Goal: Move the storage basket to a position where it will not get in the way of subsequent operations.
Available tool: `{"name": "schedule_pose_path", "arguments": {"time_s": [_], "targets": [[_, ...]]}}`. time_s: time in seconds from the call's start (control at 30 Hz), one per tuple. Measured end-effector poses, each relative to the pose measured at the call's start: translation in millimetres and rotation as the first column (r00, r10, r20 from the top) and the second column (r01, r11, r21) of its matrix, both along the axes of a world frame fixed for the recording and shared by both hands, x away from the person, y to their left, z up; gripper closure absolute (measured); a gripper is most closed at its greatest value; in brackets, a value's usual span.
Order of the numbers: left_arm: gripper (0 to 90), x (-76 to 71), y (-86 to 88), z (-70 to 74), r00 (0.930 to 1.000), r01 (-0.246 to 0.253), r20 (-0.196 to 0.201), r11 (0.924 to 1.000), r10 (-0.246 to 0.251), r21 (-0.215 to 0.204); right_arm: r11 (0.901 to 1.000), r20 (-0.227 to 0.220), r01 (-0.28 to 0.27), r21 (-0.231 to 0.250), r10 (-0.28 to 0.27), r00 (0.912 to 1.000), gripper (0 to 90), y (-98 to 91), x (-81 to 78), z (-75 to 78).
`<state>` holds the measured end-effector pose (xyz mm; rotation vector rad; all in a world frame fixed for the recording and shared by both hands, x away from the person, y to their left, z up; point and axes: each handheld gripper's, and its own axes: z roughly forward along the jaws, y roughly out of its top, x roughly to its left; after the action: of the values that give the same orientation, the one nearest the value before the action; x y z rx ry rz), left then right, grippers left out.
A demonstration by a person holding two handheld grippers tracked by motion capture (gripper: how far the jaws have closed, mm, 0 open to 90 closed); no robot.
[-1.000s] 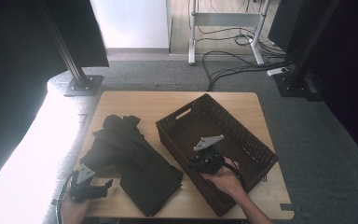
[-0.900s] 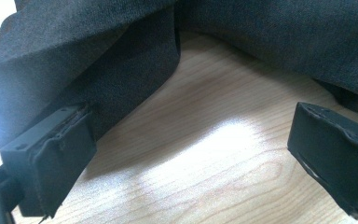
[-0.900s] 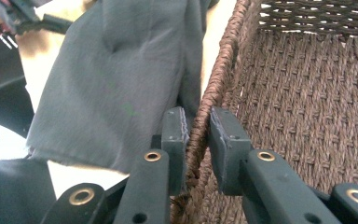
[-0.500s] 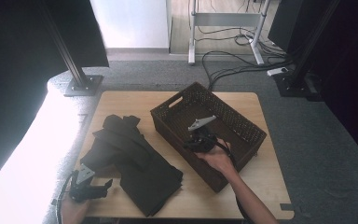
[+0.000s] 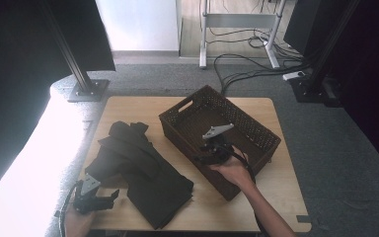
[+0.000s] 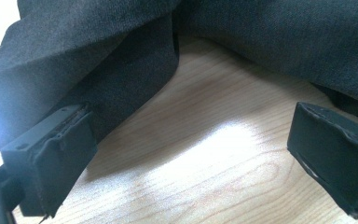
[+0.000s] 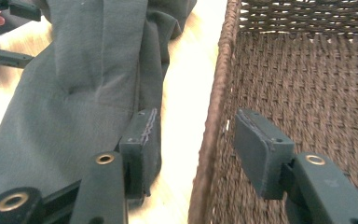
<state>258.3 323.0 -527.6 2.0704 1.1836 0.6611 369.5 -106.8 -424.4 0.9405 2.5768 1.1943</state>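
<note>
Right gripper [image 5: 208,159] at the basket [image 5: 256,129] wall, jaws straddling the rim [image 7: 213,112]: one pad outside over the table [image 5: 128,106], the other inside the weave. Jaws just opened, pads apart and clear of the wall on both sides, nothing pressed.

Basket on the right half of the table, long axis running from 10 o'clock to 4 o'clock in the high view, handle cut-out at the 10 o'clock end, open side up. Near corner at 6 o'clock, close to the table's front edge.

Dark cloth [image 5: 138,173] on the left half, just beside the basket, crumpled at 11 o'clock and flatter toward 5 o'clock, long axis roughly parallel to the basket's.

Left gripper [image 5: 96,200] at the front left corner, low over the wood, jaws spread wide, empty; cloth edge [image 6: 121,70] just beyond the pads, close to the left pad, contact hard to tell.
</note>
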Motion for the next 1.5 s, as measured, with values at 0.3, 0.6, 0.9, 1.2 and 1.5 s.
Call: {"name": "schedule_pose_path", "arguments": {"time_s": [0.3, 0.6, 0.9, 1.2, 1.5], "targets": [[1.3, 0.1, 0.4, -0.2, 1.0, -0.002, -0.002, 1.0, 0.002, 0.0, 0.9984, 0.025, 0.057, 0.002, -0.057, 0.9981, 40.6, -29.0, -28.5, 7.7], [1.3, 0.7, -0.8, -1.2, 1.0, 0.005, -0.009, 1.0, -0.005, 0.005, 0.9961, 0.025, 0.088, 0.003, -0.088, 0.9958, 46.6, -51.5, -58.9, 7.3], [1.3, 1.2, -2.5, -2.3, 0.9999, 0.01, -0.012, 0.9999, -0.01, 0.007, 0.9936, 0.033, 0.11, -0.026, -0.109, 0.9935, 55.8, -70.0, -88.8, -0.1], [1.3, 1.0, -2.1, -2.2, 0.9999, 0.008, -0.01, 1.0, -0.008, 0.004, 0.9875, 0.019, 0.144, -0.064, -0.143, 0.9895, 74.5, -74.5, -102.8, -13.8], [1.3, 0.8, -1.9, -1.8, 1.0, 0.007, -0.007, 1.0, -0.007, 0.004, 0.972, 0.003, 0.23, -0.05, -0.23, 0.9732, 78.2, -96.1, -94.8, -15.7]]}}
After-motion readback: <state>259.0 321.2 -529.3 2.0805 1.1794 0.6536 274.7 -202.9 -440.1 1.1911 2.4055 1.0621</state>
